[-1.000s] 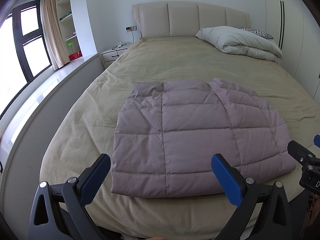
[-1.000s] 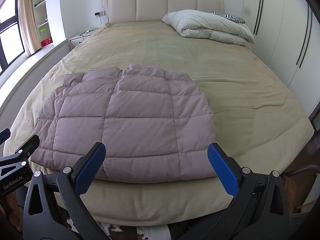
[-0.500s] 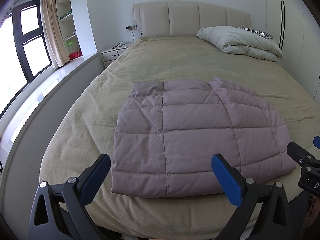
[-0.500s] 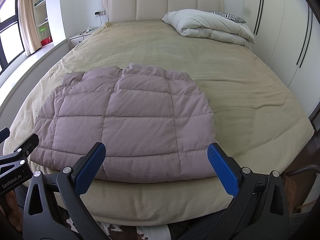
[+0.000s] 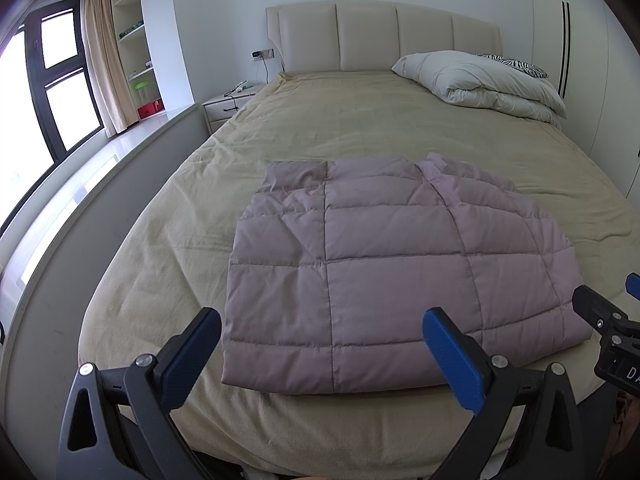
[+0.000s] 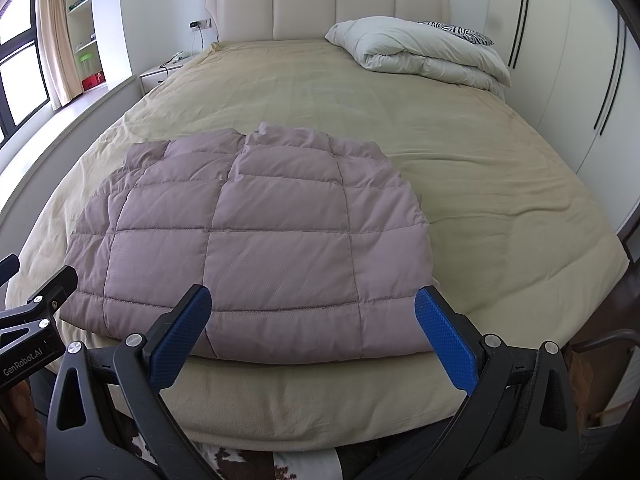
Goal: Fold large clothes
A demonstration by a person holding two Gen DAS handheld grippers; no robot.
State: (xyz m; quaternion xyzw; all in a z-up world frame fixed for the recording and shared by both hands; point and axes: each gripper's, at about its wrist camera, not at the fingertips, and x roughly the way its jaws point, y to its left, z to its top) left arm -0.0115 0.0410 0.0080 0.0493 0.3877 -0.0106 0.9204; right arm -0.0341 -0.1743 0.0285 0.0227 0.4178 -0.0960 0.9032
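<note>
A mauve quilted puffer jacket (image 5: pixel 384 264) lies folded flat on the beige bedspread (image 5: pixel 360 120), near the foot of the bed; it also shows in the right wrist view (image 6: pixel 256 236). My left gripper (image 5: pixel 322 340) is open and empty, held just short of the jacket's near hem. My right gripper (image 6: pixel 312 320) is open and empty, over the jacket's near edge. Each gripper shows at the side of the other's view: the right one (image 5: pixel 608 320) and the left one (image 6: pixel 32 312).
A folded white duvet (image 5: pixel 480 80) and a zebra-print pillow (image 5: pixel 516 64) lie at the head of the bed on the right. A nightstand (image 5: pixel 228 104) stands to the left of the headboard. A low white ledge (image 5: pixel 80 208) runs along the bed's left side. Wardrobe doors (image 6: pixel 580 60) stand on the right.
</note>
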